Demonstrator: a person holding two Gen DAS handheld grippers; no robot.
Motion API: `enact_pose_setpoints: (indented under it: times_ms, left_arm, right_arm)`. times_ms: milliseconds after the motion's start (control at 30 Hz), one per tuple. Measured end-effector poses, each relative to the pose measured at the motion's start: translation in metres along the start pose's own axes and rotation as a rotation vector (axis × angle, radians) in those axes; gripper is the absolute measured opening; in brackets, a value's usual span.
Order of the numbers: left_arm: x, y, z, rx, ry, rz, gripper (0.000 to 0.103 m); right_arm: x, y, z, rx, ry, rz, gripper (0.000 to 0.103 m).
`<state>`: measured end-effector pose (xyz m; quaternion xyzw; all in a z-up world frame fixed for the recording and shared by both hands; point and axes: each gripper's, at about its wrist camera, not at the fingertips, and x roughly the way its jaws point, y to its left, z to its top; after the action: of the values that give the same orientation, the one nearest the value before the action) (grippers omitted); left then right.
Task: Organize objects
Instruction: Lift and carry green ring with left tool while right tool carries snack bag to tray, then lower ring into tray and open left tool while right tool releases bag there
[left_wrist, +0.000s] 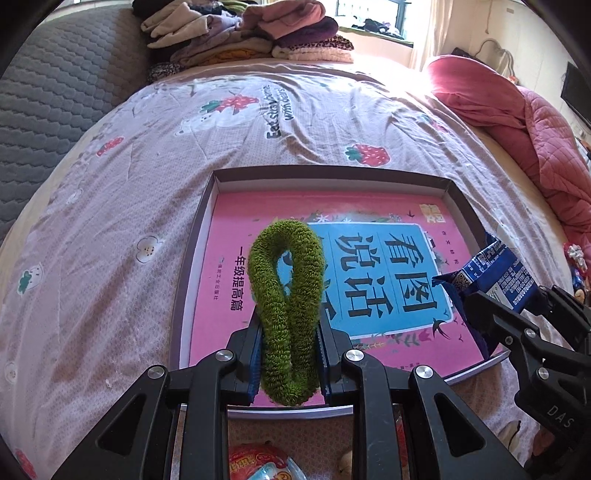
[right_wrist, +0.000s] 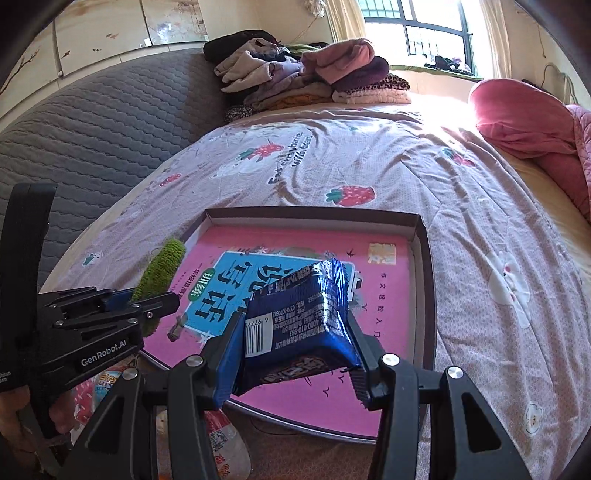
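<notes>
My left gripper (left_wrist: 288, 332) is shut on a fuzzy green loop (left_wrist: 286, 280), squeezed flat between the pads and held above a shallow box (left_wrist: 195, 236) on the bed. A pink book (left_wrist: 229, 295) lies flat in the box. My right gripper (right_wrist: 295, 332) is shut on a blue snack packet (right_wrist: 306, 314), held over the box's near right part (right_wrist: 424, 258). The packet also shows in the left wrist view (left_wrist: 498, 273) with the right gripper (left_wrist: 517, 325) beside it. The green loop (right_wrist: 162, 266) and left gripper (right_wrist: 122, 306) show at left in the right wrist view.
The box lies on a bedsheet (left_wrist: 295, 122) printed with strawberries. Folded clothes (left_wrist: 251, 33) are piled at the far end. A pink quilt (left_wrist: 517, 110) lies at right, a grey headboard (right_wrist: 92, 129) at left. Snack packets (left_wrist: 258, 461) lie near the bed's front edge.
</notes>
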<state>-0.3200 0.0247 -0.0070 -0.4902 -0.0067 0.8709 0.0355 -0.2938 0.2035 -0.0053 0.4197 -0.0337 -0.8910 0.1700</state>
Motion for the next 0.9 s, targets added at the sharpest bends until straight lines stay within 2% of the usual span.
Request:
enact_pose_setpoints:
  times_ms: [167, 500, 900]
  left_arm:
    - [0.012, 0.003, 0.000, -0.009, 0.054, -0.033, 0.025]
    - [0.030, 0.001, 0.000, 0.000, 0.111, -0.017, 0.027]
    - [0.044, -0.002, 0.003, 0.018, 0.158, 0.004, 0.034]
  right_arm:
    - [0.011, -0.006, -0.003, 0.015, 0.046, -0.012, 0.051]
    - [0.025, -0.014, -0.010, 0.050, 0.120, -0.053, 0.051]
    - [0.023, -0.014, -0.007, 0.058, 0.114, -0.049, 0.051]
